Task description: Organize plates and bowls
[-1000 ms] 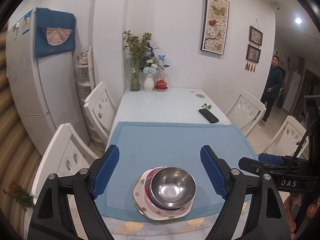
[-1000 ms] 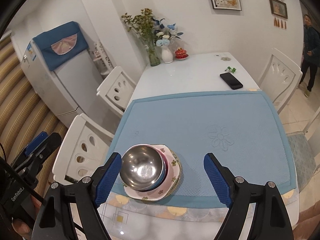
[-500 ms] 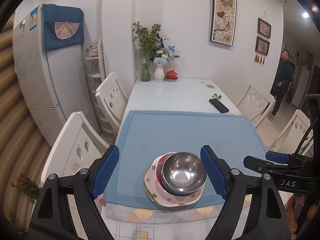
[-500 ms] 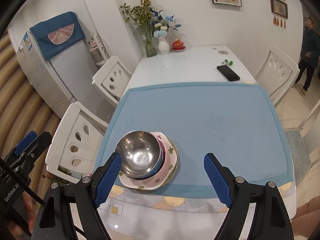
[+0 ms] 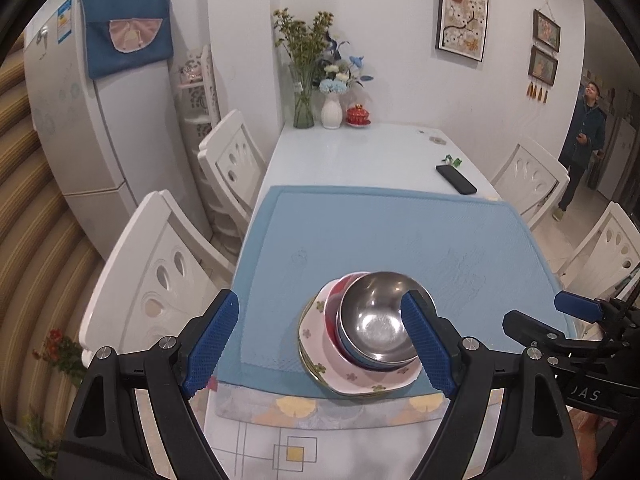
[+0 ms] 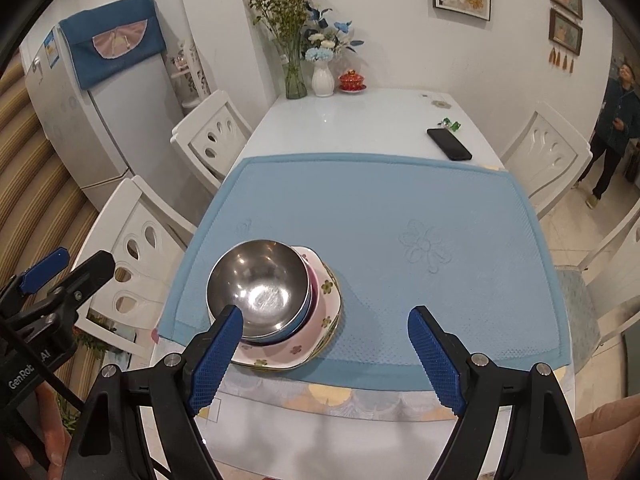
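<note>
Stack: steel bowl (image 5: 376,320) nested in a blue bowl (image 6: 306,304) and a red bowl (image 5: 334,312), all on floral plates (image 5: 352,380); sits low and right of centre ahead of the left gripper (image 5: 320,344), low and left ahead of the right gripper (image 6: 324,354).
Support: blue mat (image 6: 400,216) near the table's (image 6: 360,120) front edge; probably gathered there so one pile replaces loose dishes.
Left gripper: jaws spread wide, nothing between them; its right pad overlaps the steel bowl's rim in view, contact not certain.
Right gripper: jaws equally wide, empty; its left pad lies over the steel bowl's near rim in view, raised above it by my reading.
Order: widest pieces lowest, bowls nested by size, which keeps the pile steady.
Clutter beyond: phone (image 6: 449,144) and vases (image 6: 322,76) far ahead of both tools, well apart from the stack.
Progress, judged: stacking looks complete; no loose plate or bowl visible elsewhere.
Risk, judged: bowls sit off-centre on the plates, toward the left chair (image 5: 160,280); a nudge could slide them.
</note>
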`<state>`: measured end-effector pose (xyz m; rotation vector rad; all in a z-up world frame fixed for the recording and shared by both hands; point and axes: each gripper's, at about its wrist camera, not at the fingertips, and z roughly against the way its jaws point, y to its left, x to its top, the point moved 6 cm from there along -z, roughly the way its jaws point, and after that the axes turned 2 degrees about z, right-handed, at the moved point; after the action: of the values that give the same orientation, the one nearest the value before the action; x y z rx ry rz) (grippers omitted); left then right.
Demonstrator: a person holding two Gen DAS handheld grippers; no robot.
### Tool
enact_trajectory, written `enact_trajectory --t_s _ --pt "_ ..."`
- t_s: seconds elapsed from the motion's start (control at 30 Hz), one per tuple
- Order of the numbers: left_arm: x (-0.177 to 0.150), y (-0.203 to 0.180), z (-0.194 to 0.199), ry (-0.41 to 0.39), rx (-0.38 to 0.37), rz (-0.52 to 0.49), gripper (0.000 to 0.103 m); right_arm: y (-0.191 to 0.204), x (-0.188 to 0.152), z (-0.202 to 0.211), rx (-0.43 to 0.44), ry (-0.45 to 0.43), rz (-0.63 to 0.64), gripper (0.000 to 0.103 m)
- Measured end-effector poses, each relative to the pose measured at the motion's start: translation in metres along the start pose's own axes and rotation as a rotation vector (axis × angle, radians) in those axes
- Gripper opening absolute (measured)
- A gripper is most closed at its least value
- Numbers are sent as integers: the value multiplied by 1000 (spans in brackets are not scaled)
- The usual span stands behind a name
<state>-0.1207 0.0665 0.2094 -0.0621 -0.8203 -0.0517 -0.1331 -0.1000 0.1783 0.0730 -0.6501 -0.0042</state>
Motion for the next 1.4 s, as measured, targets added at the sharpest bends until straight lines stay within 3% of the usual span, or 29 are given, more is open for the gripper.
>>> enact_trajectory --t_s 0.5,0.77,0.87,1.03,1.4 --pt "-2 2 -31 48 -35 -16 82 -4 0 -28 10 40 -37 83" --pt "-4 6 -51 92 8 -24 82 -1 -2 -44 -3 72 -20 83" --pt "-1 6 -51 69 29 -26 82 -2 -2 -47 -8 78 -22 83" --pt "7 14 -49 3 132 -19 82 -4 0 -51 -18 82 -23 83" --pt "10 28 -61 42 153 -13 82 -2 -2 -60 -34 104 -27 83"
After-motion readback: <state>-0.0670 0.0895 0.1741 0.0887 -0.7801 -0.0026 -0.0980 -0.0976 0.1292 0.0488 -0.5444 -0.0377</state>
